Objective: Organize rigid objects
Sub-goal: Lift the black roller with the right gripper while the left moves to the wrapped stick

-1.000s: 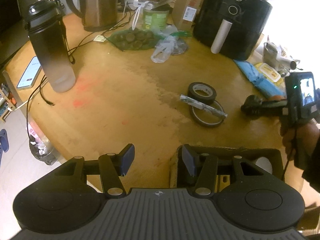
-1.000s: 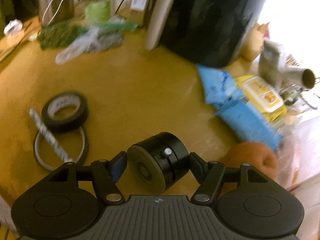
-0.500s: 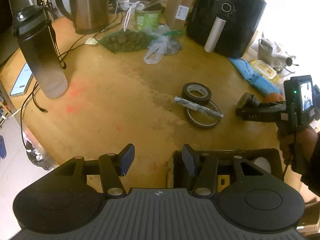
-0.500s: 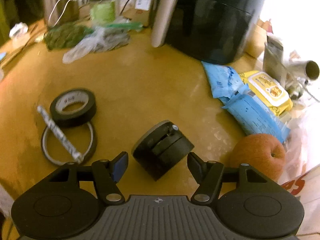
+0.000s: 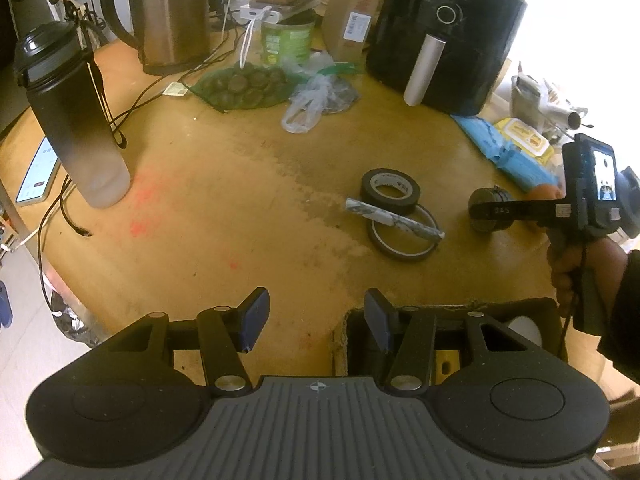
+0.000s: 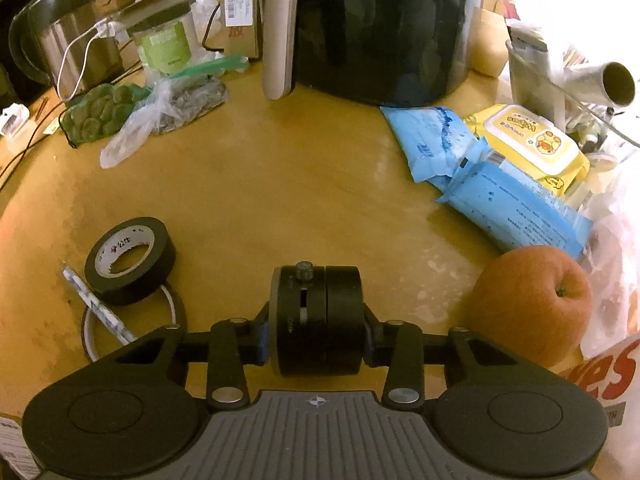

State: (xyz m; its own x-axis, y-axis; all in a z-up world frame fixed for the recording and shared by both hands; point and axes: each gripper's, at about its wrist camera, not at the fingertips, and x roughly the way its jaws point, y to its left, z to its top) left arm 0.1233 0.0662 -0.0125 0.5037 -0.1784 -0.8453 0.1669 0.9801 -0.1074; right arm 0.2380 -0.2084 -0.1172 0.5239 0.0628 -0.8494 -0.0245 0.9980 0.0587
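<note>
Right tongs [image 6: 316, 344] clamping short black metal cylinder with small silver knob [image 6: 316, 320], pads pressing on both flat ends, jaws having just been closing onto it. Cylinder lying on its side, knob pointing up, sitting on or just over yellow-brown wooden surface [image 6: 280, 184]; contact underneath impossible to tell. Lying just right of cylinder: round orange-red apple [image 6: 532, 304], apart from it. Lying left of cylinder: thick black tape roll with white core [image 6: 130, 260], resting partly on thin flat dark ring of tape [image 6: 176, 308], with grey-white patterned stick [image 6: 96, 308] leaning across ring. Sitting behind apple: blue plastic wipes packs [image 6: 480, 176] and yellow wipes pack [image 6: 532, 140]. Standing at back: big black air fryer with silver handle [image 6: 380, 28].

Left tongs [image 5: 316, 320] gaping apart, holding nothing, hovering over near edge of surface. Showing under right finger of left tongs: open brown cardboard box [image 5: 532, 312], something white inside. Gripping handle of right tool at right edge of left view: person's hand [image 5: 580, 268]. Standing far left: tall black-to-clear gradient water bottle [image 5: 72, 112]; standing behind it: steel electric kettle [image 5: 168, 12].
</note>
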